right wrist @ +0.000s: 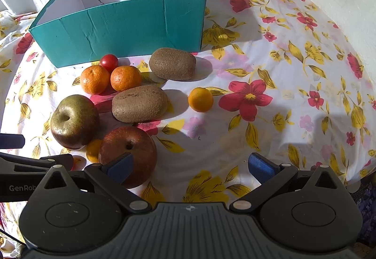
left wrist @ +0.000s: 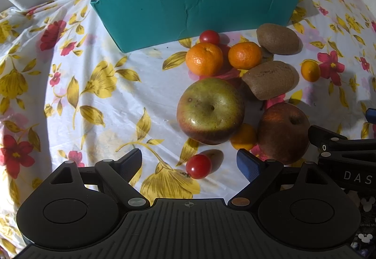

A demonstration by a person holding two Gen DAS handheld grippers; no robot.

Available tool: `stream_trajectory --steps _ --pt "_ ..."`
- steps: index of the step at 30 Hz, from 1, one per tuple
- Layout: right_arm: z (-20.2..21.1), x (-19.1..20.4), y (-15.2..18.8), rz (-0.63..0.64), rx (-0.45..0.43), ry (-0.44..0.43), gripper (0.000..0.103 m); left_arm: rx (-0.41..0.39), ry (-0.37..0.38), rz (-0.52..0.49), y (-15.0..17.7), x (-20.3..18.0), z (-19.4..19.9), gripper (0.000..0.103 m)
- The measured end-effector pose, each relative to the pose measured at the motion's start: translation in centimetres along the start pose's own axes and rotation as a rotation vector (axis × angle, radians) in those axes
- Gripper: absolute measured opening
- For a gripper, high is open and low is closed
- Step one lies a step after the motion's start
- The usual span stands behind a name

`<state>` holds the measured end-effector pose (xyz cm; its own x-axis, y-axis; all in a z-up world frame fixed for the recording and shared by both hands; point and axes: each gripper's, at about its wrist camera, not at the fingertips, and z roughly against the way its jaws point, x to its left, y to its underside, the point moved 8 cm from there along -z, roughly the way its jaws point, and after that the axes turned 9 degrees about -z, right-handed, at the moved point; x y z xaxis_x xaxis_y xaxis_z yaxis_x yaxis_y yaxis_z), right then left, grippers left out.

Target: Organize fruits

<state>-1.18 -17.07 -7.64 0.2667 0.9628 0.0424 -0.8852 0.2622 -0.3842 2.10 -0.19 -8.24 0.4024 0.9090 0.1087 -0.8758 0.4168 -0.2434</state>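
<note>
Both my claws are wide open w/ nothing in them: left gripper point(left wrist: 189, 165), right gripper point(right wrist: 190, 165). Fruit sits clustered in front of the teal box point(right wrist: 131, 24): green apple point(left wrist: 209, 110), red apple point(right wrist: 131, 153), kiwis, tangerines. Floral tablecloth point(right wrist: 282, 94), white curtain behind.

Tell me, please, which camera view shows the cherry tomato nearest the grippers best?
The left wrist view: the cherry tomato lies whole and sunlit between the open left gripper fingers. In the right wrist view it is almost wholly hidden behind the left gripper's arm.
</note>
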Motion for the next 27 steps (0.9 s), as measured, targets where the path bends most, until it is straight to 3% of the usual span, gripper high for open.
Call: stream_trajectory --steps 27 --pt "0.12 -0.11 -0.12 -0.002 0.0 0.002 0.103 0.006 0.015 -0.004 -0.24 -0.4 -0.52 0.092"
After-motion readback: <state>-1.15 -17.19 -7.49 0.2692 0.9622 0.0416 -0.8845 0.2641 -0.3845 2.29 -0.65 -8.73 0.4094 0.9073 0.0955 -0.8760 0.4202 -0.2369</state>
